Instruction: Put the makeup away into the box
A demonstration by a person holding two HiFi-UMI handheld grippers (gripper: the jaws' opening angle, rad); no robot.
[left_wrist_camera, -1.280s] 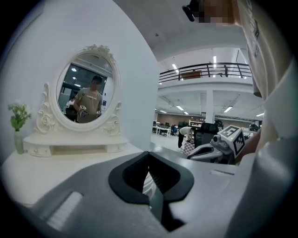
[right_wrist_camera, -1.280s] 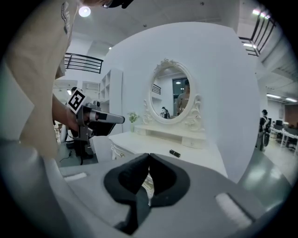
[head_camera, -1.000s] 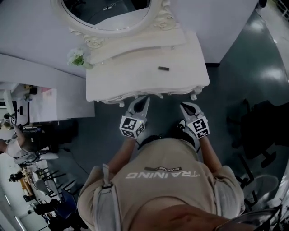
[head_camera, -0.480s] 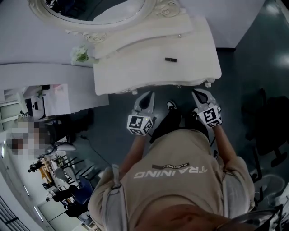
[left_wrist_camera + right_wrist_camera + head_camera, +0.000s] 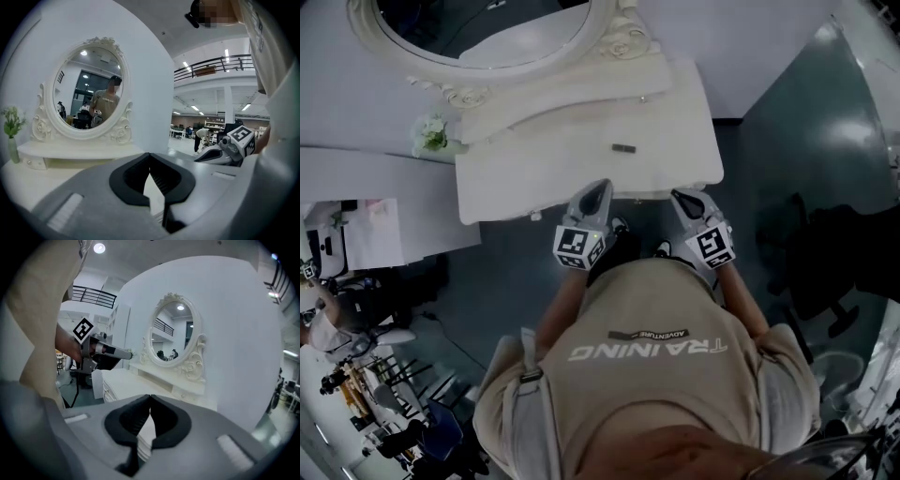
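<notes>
The left tool (image 5: 150, 155) is clenched, its black pads meeting at the tips with nothing between them. The right tool (image 5: 150, 397) is clenched the same way and also empty. They are held side by side, well apart, both pointing at the counter (image 5: 534, 173). A second ago their tips stood just short of its near edge. In the head view they now lap over that edge, the left one near the middle and the right one toward the right corner.

Beyond the tips the white top is bare as far as the makeup (image 5: 623, 148). It lies where it lay before, right of middle, about halfway to the far side, between the lines of the two tools and well apart from both. It is a small, dark, flat oblong, its long side along the near edge; its kind is too small to tell.

The far side is closed by a raised shelf (image 5: 572, 89) under an oval mirror (image 5: 487, 23). Flowers (image 5: 431, 136) stand at the far left corner. The right edge drops to dark floor (image 5: 787, 141).
</notes>
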